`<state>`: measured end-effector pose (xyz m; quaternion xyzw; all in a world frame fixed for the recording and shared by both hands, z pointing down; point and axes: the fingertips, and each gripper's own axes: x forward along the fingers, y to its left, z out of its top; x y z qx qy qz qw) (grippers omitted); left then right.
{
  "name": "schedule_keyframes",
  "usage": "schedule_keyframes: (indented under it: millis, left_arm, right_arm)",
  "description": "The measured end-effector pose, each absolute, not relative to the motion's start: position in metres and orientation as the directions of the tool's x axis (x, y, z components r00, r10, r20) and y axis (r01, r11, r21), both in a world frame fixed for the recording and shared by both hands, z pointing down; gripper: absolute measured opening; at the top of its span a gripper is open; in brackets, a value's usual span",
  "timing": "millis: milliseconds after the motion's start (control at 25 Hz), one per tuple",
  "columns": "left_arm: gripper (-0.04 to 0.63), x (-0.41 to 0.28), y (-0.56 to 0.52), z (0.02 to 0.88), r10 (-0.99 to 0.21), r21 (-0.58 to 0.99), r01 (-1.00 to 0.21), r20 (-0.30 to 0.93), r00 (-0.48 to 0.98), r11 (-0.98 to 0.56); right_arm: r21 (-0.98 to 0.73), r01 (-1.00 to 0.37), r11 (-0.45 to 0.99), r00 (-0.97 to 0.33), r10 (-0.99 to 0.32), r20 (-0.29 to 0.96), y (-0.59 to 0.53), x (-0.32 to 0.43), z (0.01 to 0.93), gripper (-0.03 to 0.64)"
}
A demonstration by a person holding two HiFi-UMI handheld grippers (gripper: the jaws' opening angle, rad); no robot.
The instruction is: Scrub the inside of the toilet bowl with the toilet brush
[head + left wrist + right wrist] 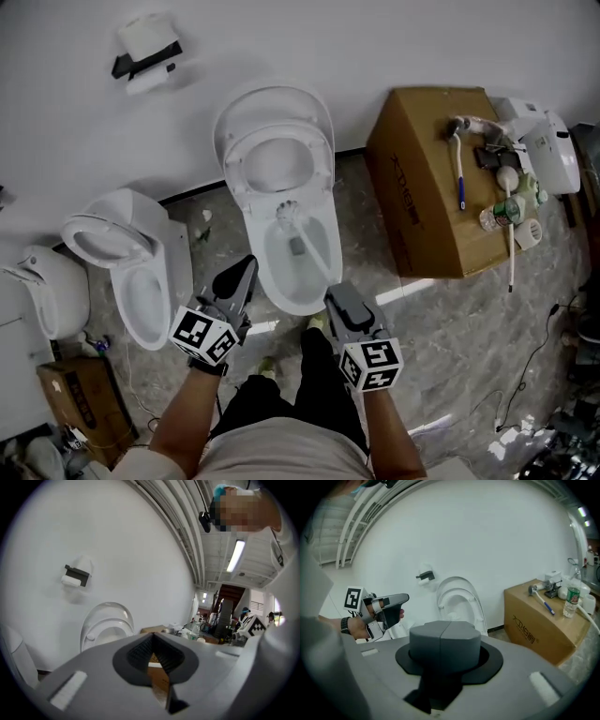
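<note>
Both matte-grey: L tongs [156,663] ajar, R tongs [445,638] prob. clamping slim white toilet brush [287,213].

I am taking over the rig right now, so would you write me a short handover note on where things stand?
Left gripper: open and empty, held in the air at the front left of the toilet bowl.
Right gripper: jaws closed. The brush handle runs up to them, so it seems to hold the brush.
Brush: head down inside the bowl, towards the back, with the handle slanting to the front right rim.
Done: lid and seat are up, and the brush is in the bowl.
Left: scrub round the inside. How much has been scrubbed cannot be told.
</note>
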<state>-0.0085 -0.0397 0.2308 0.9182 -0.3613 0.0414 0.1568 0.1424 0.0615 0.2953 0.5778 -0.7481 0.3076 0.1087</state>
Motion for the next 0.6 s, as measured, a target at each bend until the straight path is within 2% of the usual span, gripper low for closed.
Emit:
schedule_keyframes:
  millis: [240, 600]
  left_arm:
    - [0.006, 0.003, -0.062, 0.287, -0.663, 0.285, -0.718, 0.274, 0.696, -0.636]
    - [0.006, 0.012, -0.077, 0.391, -0.606, 0.287, -0.688, 0.330, 0.724, -0.666]
  right_arm:
    - [-0.339, -0.923, 0.182, -0.361, -0.716, 0.598, 0.041, 0.154, 0.360, 0.163]
    - [-0.349, -0.930, 0.117, -0.343, -0.620, 0.706, 0.033, 0.143, 0.489, 0.163]
